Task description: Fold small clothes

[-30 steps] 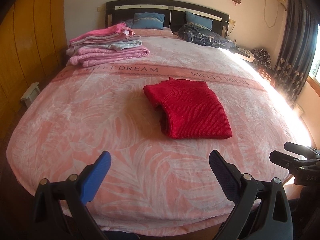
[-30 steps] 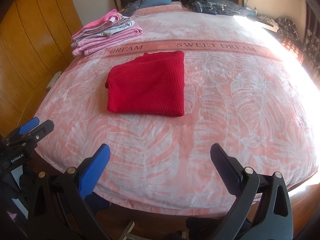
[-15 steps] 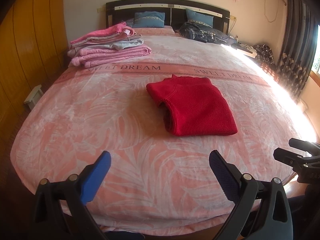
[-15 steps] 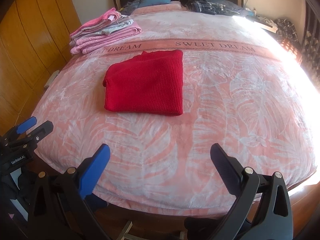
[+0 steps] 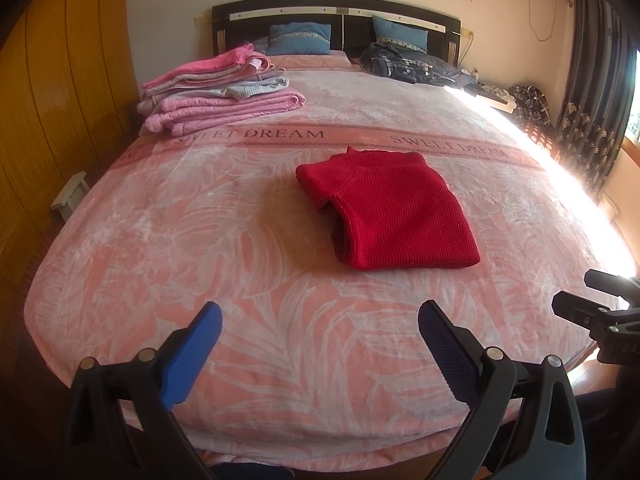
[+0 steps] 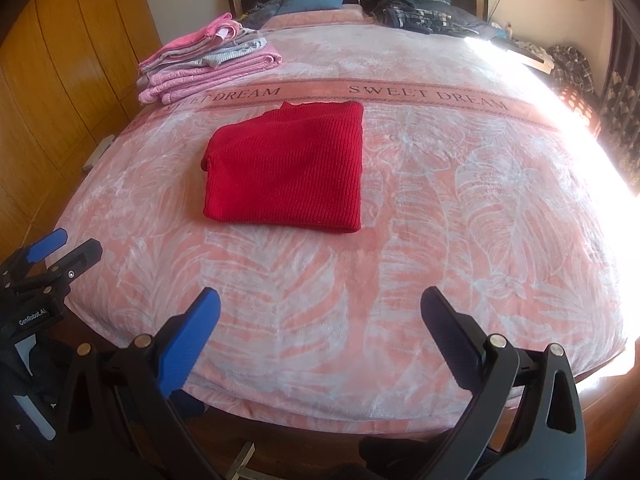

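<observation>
Bedroom scene: a wide bed (image 5: 168, 240) under a pink leaf-patterned blanket fills both views, with wooden wardrobe panels (image 5: 48, 92) at the left edge, a dark headboard (image 5: 336, 4) at top centre and curtains (image 5: 600, 80) at the right. A band across the blanket reads "SWEET DREAM". Centre frame lies a folded red sweater (image 5: 394, 208). Upper left sits a stack of folded pink clothes (image 5: 216, 88). Along the bottom, left gripper (image 5: 320, 334) and right gripper (image 6: 320, 324) both hang with fingers spread wide, holding nothing.
</observation>
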The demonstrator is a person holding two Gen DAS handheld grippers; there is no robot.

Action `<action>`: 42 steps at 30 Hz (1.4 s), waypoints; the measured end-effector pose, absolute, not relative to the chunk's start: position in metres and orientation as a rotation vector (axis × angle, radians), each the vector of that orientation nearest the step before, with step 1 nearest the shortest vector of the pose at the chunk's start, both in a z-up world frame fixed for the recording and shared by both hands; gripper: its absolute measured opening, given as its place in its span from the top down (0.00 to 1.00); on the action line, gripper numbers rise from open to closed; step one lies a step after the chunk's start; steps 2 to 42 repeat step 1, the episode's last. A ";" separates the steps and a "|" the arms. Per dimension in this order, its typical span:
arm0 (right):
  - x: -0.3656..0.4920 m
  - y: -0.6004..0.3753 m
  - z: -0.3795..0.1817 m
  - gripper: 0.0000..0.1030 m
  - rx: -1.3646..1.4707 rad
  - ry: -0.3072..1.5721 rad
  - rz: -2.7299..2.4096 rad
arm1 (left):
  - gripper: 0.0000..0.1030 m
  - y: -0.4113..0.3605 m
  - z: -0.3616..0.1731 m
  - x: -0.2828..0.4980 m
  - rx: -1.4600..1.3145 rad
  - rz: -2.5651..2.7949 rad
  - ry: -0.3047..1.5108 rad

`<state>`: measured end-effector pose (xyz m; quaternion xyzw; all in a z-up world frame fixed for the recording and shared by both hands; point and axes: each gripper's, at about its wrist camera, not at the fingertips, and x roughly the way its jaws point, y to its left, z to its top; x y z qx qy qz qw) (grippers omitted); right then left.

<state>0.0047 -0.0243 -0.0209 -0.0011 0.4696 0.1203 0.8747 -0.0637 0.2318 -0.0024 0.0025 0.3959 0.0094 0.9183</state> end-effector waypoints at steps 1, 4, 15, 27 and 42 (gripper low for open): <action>0.004 -0.024 -0.021 0.03 -0.007 0.980 0.251 | 0.04 0.232 -0.002 -0.064 0.007 0.019 0.812; 0.004 -0.024 -0.021 0.03 -0.007 0.980 0.251 | 0.04 0.232 -0.002 -0.064 0.007 0.019 0.812; 0.004 -0.024 -0.021 0.03 -0.007 0.980 0.251 | 0.04 0.232 -0.002 -0.064 0.007 0.019 0.812; 0.004 -0.024 -0.021 0.03 -0.007 0.980 0.251 | 0.04 0.232 -0.002 -0.064 0.007 0.019 0.812; 0.004 -0.024 -0.021 0.03 -0.007 0.980 0.251 | 0.04 0.232 -0.002 -0.064 0.007 0.019 0.812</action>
